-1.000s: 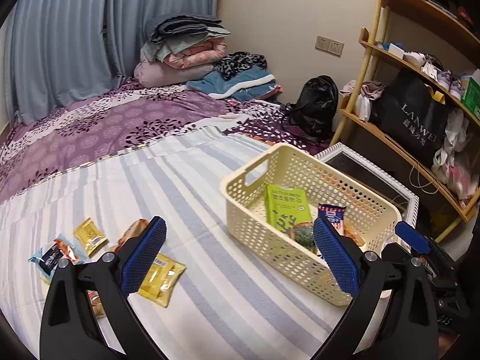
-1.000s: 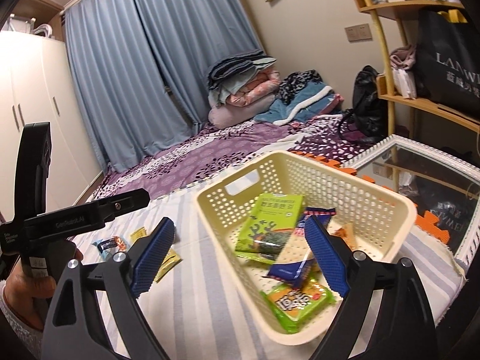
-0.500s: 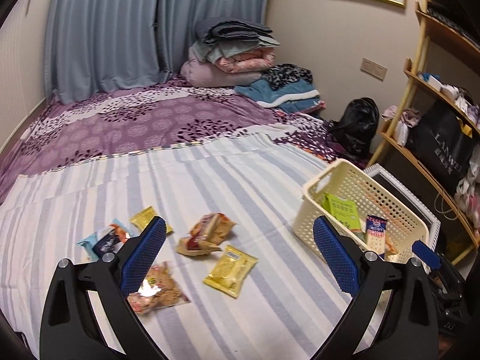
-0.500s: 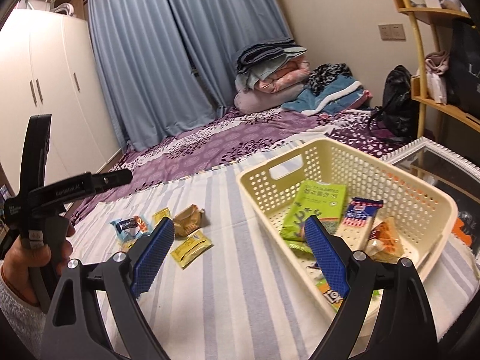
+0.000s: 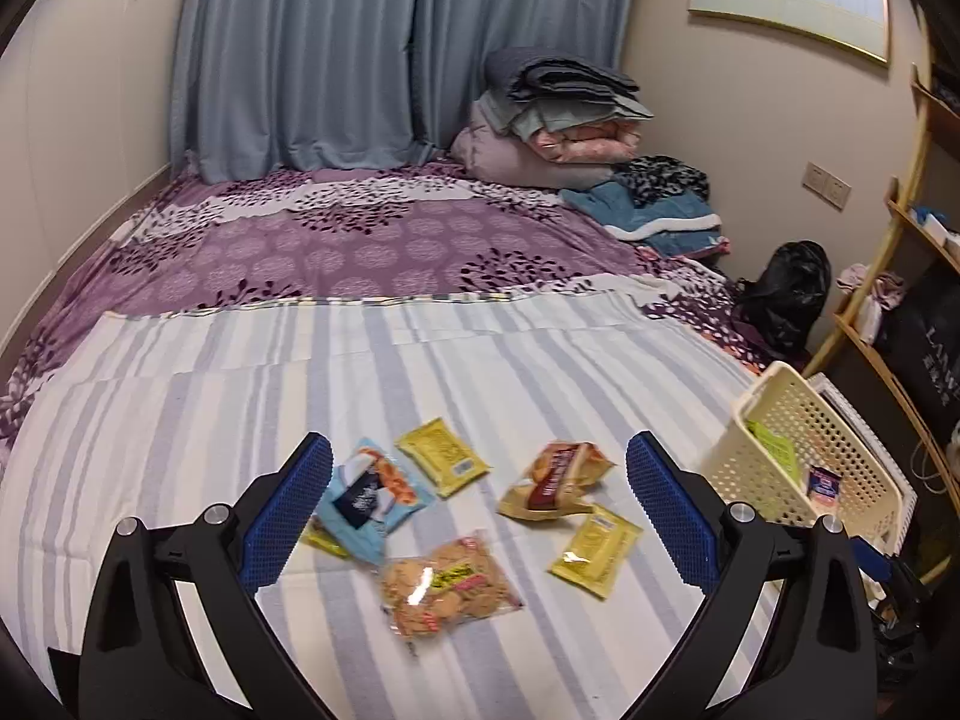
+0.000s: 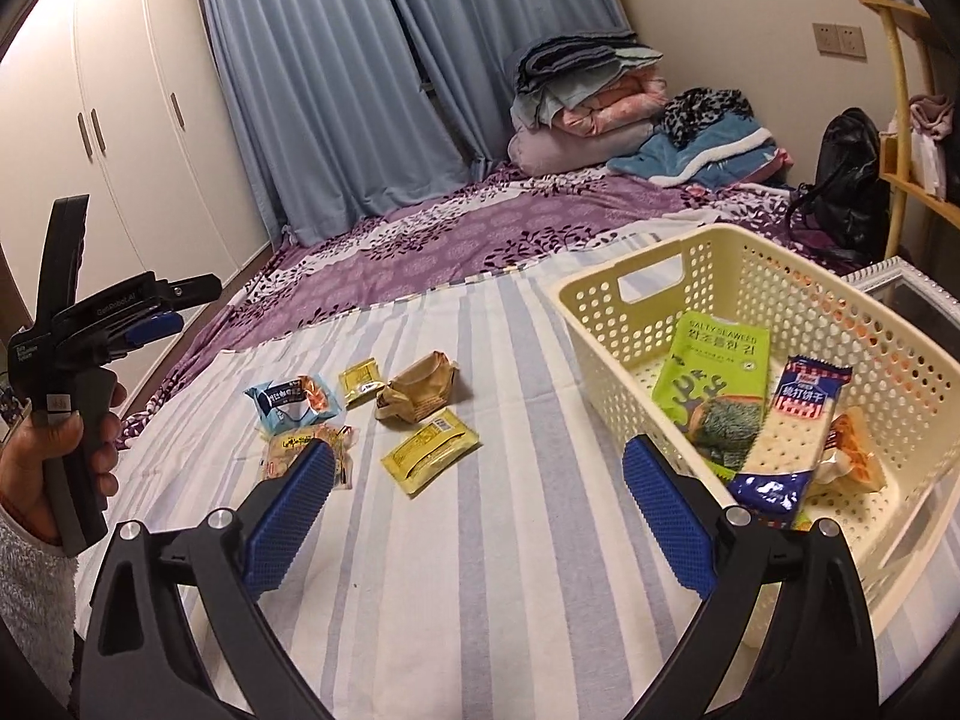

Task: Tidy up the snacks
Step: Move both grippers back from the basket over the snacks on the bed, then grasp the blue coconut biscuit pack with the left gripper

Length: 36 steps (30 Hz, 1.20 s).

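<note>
Both the left gripper (image 5: 477, 510) and the right gripper (image 6: 477, 516) are held wide and empty above the bed (image 5: 240, 396), loose snack packets (image 5: 447, 585) being seen just ahead between the left gripper's fingers and the basket (image 6: 606, 324) ahead-right of the right gripper.

Bare striped bed (image 6: 480, 570) lies open between the packets (image 6: 432, 450) and your basket (image 6: 606, 384). Its wall blocks a low sideways pass; the top is open.

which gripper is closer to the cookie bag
Left. The left gripper hangs open right above the cookie bag, which lies between its fingers in its view. The right gripper is open too, off beside the basket, the bag past its left finger.
</note>
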Available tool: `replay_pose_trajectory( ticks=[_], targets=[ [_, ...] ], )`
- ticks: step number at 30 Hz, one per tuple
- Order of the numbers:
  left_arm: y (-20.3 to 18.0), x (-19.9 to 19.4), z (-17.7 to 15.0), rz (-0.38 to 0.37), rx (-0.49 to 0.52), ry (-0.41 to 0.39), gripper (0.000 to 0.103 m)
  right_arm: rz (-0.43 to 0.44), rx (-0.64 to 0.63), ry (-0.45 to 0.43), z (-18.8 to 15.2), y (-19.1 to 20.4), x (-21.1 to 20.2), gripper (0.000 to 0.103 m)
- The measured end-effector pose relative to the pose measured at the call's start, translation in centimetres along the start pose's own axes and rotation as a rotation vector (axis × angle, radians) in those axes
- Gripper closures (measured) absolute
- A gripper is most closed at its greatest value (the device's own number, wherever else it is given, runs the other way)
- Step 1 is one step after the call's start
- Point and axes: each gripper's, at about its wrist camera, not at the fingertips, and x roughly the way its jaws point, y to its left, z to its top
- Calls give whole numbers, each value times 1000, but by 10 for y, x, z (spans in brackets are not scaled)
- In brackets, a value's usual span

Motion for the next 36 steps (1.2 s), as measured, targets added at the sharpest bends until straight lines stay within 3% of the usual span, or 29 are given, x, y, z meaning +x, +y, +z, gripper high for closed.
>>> replay_pose_trajectory(
  ticks=[11,17,29,36],
  targets=[
    [49,45,-9,100,-35,82,3,12,-24,45,-5,10,15,7],
    [61,81,-28,109,-33,148,3,15,-26,72,-6,10,26,7],
    [74,133,-45,102,-65,180,4,9,-30,113,-10,9,44,7],
    [81,152,-53,123,-82,192,36,8,-38,129,-9,12,54,7]
  ],
)
